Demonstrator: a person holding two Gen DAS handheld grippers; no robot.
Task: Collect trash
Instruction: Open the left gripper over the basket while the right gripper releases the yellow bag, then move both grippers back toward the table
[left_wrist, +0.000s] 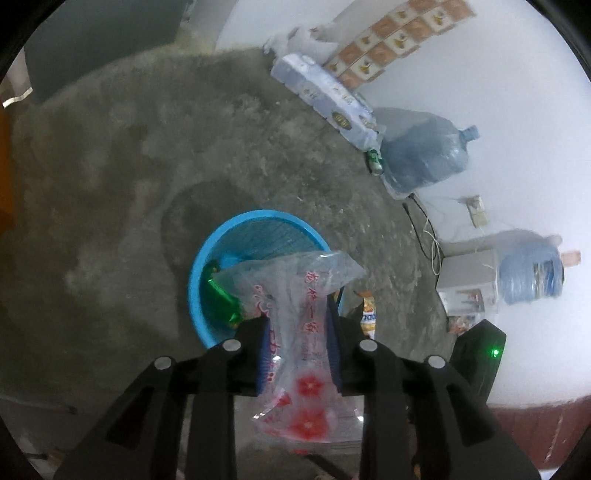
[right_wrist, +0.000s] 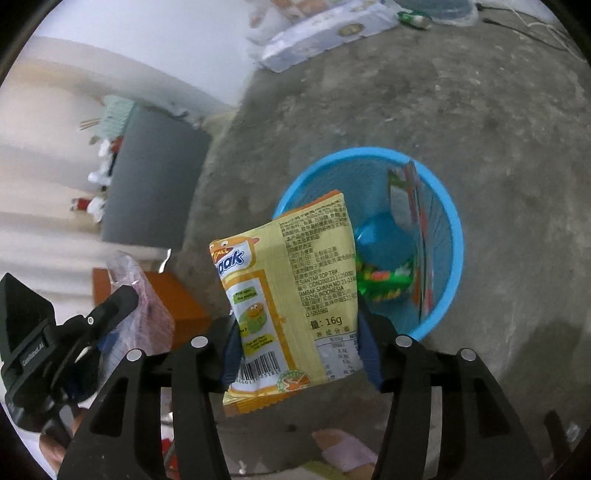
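Note:
My left gripper (left_wrist: 298, 325) is shut on a clear plastic bag with red flowers and red print (left_wrist: 295, 317), held above the near rim of a blue mesh trash bin (left_wrist: 255, 221). A green wrapper (left_wrist: 221, 299) lies inside the bin. My right gripper (right_wrist: 295, 325) is shut on a yellow snack packet (right_wrist: 291, 295), held just left of the same blue bin (right_wrist: 452, 236), which holds green wrappers (right_wrist: 384, 280) and a red-and-green packet (right_wrist: 410, 195). The left gripper with its bag (right_wrist: 147, 306) shows at the lower left of the right wrist view.
The floor is bare grey concrete (left_wrist: 129, 166). Along the white wall lie a long white box (left_wrist: 325, 96), a bagged water jug (left_wrist: 424, 155), a green can (left_wrist: 373, 159), cables (left_wrist: 421, 221) and a second jug on a dispenser (left_wrist: 528, 273). A grey cabinet (right_wrist: 155, 177) and an orange box (right_wrist: 173, 299) stand left.

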